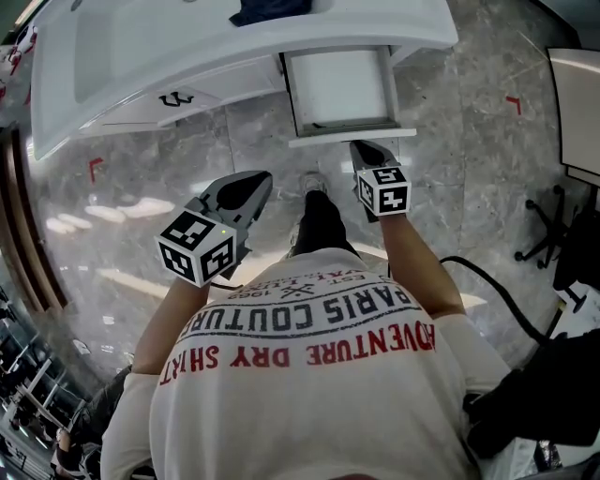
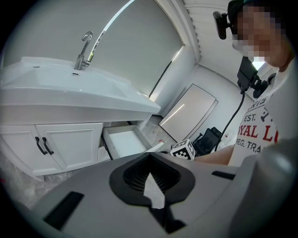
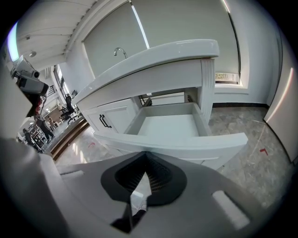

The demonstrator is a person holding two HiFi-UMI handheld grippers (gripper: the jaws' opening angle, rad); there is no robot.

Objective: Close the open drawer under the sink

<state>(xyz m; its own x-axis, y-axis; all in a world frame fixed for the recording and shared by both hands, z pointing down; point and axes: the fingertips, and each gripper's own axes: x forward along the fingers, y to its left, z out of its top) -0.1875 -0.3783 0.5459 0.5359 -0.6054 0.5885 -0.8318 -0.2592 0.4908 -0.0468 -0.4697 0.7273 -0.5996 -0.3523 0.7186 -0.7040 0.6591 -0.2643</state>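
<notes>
The white drawer (image 1: pixel 337 86) stands pulled out from the vanity under the sink (image 1: pixel 141 52), and its inside looks empty. In the right gripper view the drawer front (image 3: pixel 179 143) runs across just above my right gripper (image 3: pixel 147 157). That gripper (image 1: pixel 362 147) is shut with nothing in it, its tips right at the front's edge; whether they touch it I cannot tell. My left gripper (image 1: pixel 259 180) is also shut and empty, and hangs over the floor to the left, apart from the drawer (image 2: pixel 122 142). From the left gripper (image 2: pixel 149 155) I see the sink and its faucet (image 2: pixel 84 49).
Cabinet doors with black handles (image 1: pixel 175 98) are left of the drawer. A dark cloth (image 1: pixel 267 9) lies on the counter. A chair base (image 1: pixel 548 234), a black cable (image 1: pixel 497 291) and a white panel (image 1: pixel 577 103) are to the right. My foot (image 1: pixel 314 183) stands before the drawer.
</notes>
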